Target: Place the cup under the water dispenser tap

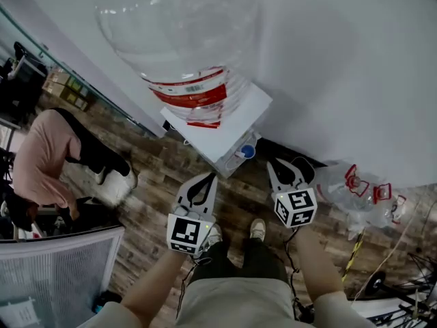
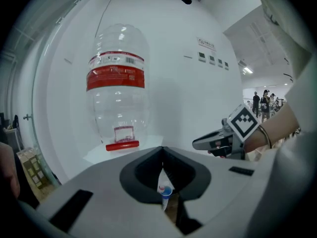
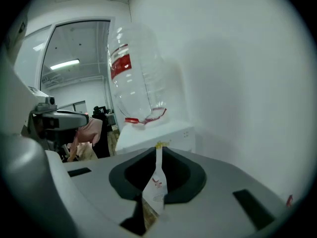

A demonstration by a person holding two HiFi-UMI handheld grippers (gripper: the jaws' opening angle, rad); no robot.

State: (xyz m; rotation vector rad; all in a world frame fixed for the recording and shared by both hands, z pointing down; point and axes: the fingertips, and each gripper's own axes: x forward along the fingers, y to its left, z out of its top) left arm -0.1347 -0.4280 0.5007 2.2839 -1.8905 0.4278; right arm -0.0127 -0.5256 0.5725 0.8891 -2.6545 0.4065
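White wall backs the water dispenser (image 1: 220, 123), with no cup visible under its blue tap (image 1: 247, 152) or elsewhere, so the left gripper (image 1: 213, 177) and right gripper (image 1: 272, 163) hang before it pinched closed, empty.

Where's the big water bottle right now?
In the head view the water bottle fills the top centre, standing neck down on the white water dispenser, against the white wall.

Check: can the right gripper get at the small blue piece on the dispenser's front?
Likely yes: nothing stands between the right gripper and the blue piece, though its jaws are shut.
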